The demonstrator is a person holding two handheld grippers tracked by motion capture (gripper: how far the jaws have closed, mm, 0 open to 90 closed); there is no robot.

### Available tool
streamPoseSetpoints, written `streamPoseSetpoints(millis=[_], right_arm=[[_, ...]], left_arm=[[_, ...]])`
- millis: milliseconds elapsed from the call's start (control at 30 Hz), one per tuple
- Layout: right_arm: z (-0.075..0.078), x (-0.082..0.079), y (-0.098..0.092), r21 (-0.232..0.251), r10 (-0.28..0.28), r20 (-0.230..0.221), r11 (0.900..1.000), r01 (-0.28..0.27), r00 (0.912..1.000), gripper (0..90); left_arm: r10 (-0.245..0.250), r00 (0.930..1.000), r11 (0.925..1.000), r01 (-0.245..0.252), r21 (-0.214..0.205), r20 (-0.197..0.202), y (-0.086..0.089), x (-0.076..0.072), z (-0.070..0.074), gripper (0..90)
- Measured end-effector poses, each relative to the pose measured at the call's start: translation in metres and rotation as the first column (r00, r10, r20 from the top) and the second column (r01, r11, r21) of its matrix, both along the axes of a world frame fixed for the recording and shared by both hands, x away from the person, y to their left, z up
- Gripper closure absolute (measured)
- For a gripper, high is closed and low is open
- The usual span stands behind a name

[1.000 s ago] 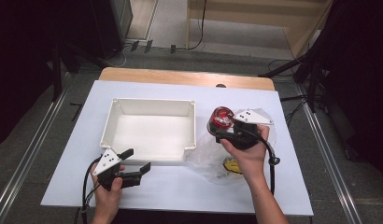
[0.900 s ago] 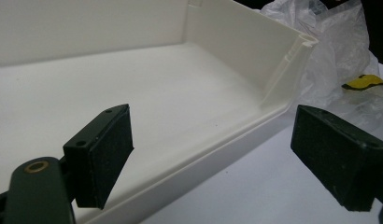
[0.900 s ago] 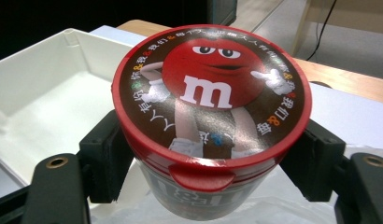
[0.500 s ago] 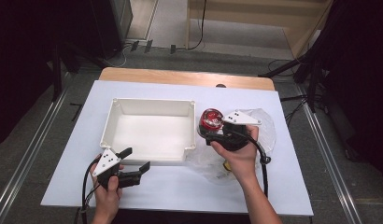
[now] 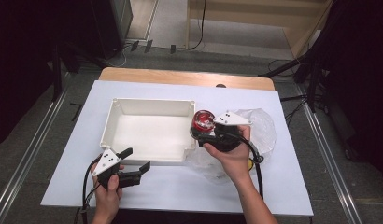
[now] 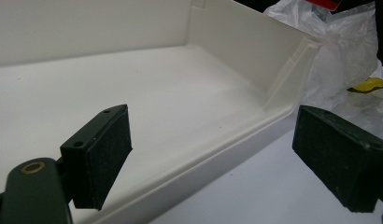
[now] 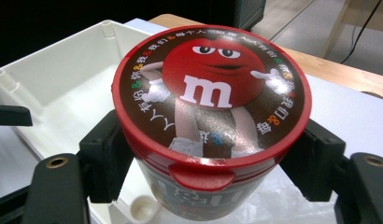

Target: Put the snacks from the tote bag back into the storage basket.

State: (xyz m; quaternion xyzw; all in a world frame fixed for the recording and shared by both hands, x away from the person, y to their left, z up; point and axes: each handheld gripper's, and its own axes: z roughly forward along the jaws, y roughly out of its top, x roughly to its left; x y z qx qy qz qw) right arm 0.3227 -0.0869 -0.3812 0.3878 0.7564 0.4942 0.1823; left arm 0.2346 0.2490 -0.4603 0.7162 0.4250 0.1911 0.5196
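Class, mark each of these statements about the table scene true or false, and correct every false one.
1. The right claw grips a red-lidded candy tub. True.
2. The left claw is shut on the rim of the white tray. False: its jaws stand wide apart, holding nothing.
3. The tub's lid shows a red cartoon figure with a white letter m. True.
4. The tub lies on its side inside the tray. False: it is held upright at the tray's right edge.
5. A clear plastic bag lies to the right of the tray. True.
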Motion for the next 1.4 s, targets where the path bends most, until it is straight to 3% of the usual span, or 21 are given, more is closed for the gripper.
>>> streamPoseSetpoints(millis=[633,1400], right_arm=[[-0.005,-0.002,0.023,-0.019,0.065,-0.007,0.9977,-0.065,0.9978,25.7],[-0.015,0.002,0.041,-0.039,0.100,-0.025,0.9941,-0.101,0.9946,25.7]], left_arm=[[-0.008,1.0000,1.0000,0.008,0.003,0.004,0.000,0.000,0.000,12.1],[-0.013,0.9999,0.9999,0.013,0.008,0.005,-0.001,0.000,0.000,12.2]])
